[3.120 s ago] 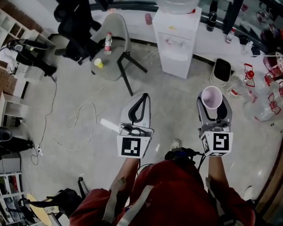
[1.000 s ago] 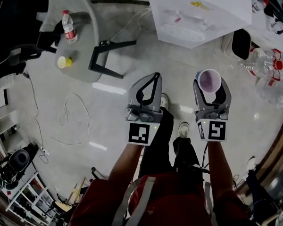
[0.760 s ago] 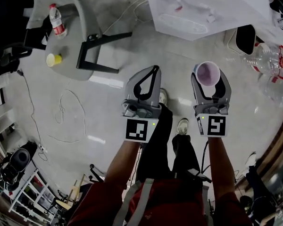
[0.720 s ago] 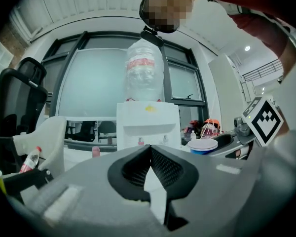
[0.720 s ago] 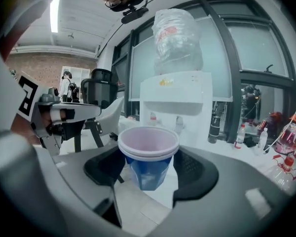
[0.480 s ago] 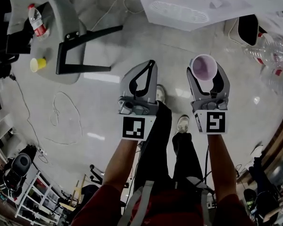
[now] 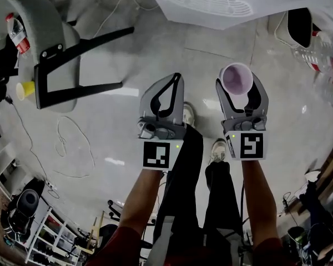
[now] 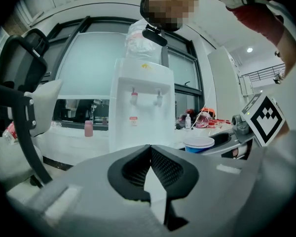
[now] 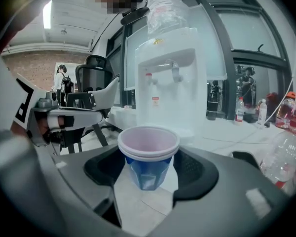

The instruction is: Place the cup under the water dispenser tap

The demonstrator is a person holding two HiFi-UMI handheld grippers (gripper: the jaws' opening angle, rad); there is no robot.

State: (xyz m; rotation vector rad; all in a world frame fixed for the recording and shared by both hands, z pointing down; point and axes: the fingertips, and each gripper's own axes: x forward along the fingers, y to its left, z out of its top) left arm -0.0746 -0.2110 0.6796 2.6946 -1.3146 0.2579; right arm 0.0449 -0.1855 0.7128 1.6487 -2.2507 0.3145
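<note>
Gripping the upright cup [image 9: 149,154], the right gripper [image 7: 237,87] faces the water dispenser [image 9: 170,83]; left gripper [image 7: 175,80] closed and empty

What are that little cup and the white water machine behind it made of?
The cup looks like thin plastic: a pale, smooth rolled rim over glossy blue faceted walls, though coated paper cannot be ruled out. The water dispenser seems to be moulded white plastic with a satin finish, judging by its rounded edges and even, seamless front.

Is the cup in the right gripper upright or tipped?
Upright: the cup stands rim-up, its open mouth level, clamped in the right gripper.
</note>
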